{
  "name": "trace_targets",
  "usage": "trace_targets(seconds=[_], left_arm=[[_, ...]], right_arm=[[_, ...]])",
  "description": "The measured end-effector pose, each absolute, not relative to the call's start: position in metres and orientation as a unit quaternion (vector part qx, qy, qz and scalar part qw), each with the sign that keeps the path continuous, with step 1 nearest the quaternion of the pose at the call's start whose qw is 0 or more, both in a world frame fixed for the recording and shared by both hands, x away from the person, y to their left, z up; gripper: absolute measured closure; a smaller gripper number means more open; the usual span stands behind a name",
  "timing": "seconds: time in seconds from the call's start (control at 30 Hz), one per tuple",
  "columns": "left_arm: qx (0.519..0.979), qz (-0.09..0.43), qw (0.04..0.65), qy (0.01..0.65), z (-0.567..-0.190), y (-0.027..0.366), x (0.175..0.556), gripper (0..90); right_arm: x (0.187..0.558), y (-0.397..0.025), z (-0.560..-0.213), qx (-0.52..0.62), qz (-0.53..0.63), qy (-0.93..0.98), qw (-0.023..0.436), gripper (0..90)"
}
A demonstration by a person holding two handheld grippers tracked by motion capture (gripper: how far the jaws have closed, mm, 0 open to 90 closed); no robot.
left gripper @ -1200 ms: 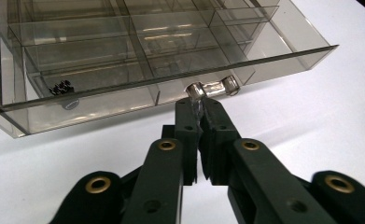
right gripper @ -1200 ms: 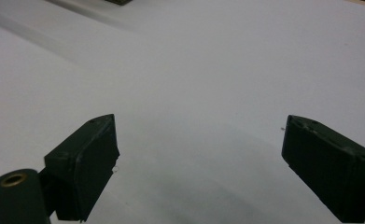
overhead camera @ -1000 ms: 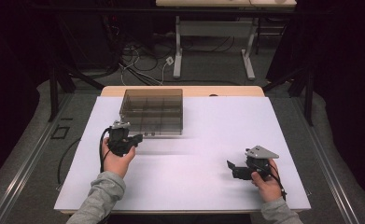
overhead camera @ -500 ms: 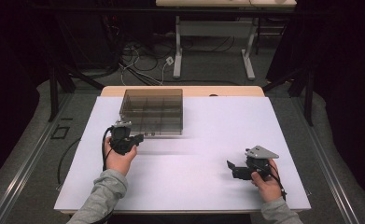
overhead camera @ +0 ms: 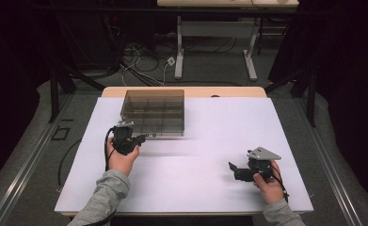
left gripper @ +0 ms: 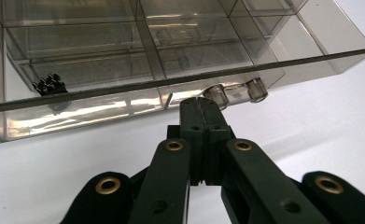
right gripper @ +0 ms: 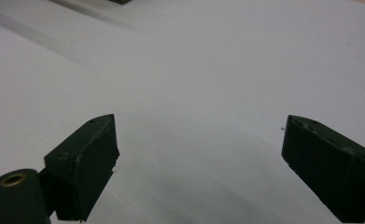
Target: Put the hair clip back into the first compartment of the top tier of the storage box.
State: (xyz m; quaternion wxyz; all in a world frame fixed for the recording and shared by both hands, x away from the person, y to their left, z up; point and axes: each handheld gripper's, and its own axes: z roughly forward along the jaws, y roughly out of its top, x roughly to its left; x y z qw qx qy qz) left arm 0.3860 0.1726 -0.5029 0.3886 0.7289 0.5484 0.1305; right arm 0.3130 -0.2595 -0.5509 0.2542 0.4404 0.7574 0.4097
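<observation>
Organizer box [left gripper: 171,51], left gripper [left gripper: 203,105] closed beside it

The small black item [left gripper: 49,85] inside the smoky compartment box [left gripper: 171,46] is too small to identify.

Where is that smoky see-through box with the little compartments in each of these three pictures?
High view: the box sits at the table's far left, just beyond the left gripper.
Left gripper view: the box spans the top, right ahead of the shut jaws.
Right gripper view: perhaps a dark scrap at the top edge; I cannot tell.
Shared landmark: the white table.
</observation>
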Motion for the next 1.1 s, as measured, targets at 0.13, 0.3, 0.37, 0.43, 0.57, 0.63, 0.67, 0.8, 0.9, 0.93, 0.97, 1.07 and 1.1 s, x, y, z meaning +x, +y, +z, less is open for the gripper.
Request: trace_targets(seconds=[0.13, 0.3, 0.37, 0.43, 0.57, 0.63, 0.67, 0.8, 0.9, 0.93, 0.97, 1.07, 1.1], left_arm=[[0.729, 0.131, 0.389, 0.548, -0.503, 0.172, 0.387, 90.0], [0.726, 0.129, 0.391, 0.551, -0.503, 0.17, 0.389, 90.0], [0.726, 0.129, 0.391, 0.551, -0.504, 0.17, 0.389, 90.0], [0.724, 0.129, 0.391, 0.553, -0.504, 0.17, 0.39, 90.0], [0.721, 0.127, 0.395, 0.554, -0.503, 0.171, 0.392, 90.0], [0.721, 0.129, 0.394, 0.555, -0.503, 0.17, 0.393, 90.0], [0.723, 0.127, 0.391, 0.555, -0.502, 0.17, 0.393, 90.0], [0.719, 0.131, 0.393, 0.558, -0.501, 0.169, 0.396, 90.0], [0.719, 0.131, 0.392, 0.559, -0.501, 0.169, 0.398, 90.0], [0.718, 0.132, 0.392, 0.56, -0.5, 0.169, 0.399, 90.0], [0.718, 0.132, 0.392, 0.56, -0.5, 0.169, 0.399, 90.0], [0.715, 0.133, 0.395, 0.562, -0.499, 0.17, 0.401, 90.0], [0.715, 0.134, 0.395, 0.561, -0.499, 0.17, 0.402, 90.0]], right_arm=[[0.313, -0.26, -0.551, 0.439, 0.409, 0.758, 0.255, 10.0], [0.314, -0.26, -0.551, 0.438, 0.41, 0.758, 0.256, 10.0], [0.314, -0.26, -0.551, 0.438, 0.411, 0.758, 0.255, 10.0], [0.315, -0.26, -0.551, 0.436, 0.411, 0.759, 0.255, 10.0], [0.316, -0.26, -0.551, 0.434, 0.411, 0.76, 0.255, 10.0], [0.315, -0.26, -0.551, 0.435, 0.411, 0.76, 0.254, 10.0], [0.316, -0.26, -0.551, 0.434, 0.411, 0.76, 0.255, 10.0], [0.315, -0.26, -0.55, 0.436, 0.409, 0.761, 0.252, 10.1], [0.316, -0.26, -0.55, 0.435, 0.409, 0.761, 0.253, 10.0], [0.316, -0.26, -0.551, 0.436, 0.411, 0.759, 0.254, 10.0], [0.315, -0.26, -0.551, 0.436, 0.41, 0.759, 0.255, 10.0], [0.315, -0.26, -0.551, 0.434, 0.411, 0.76, 0.254, 10.0], [0.316, -0.26, -0.551, 0.433, 0.411, 0.761, 0.255, 10.0]])
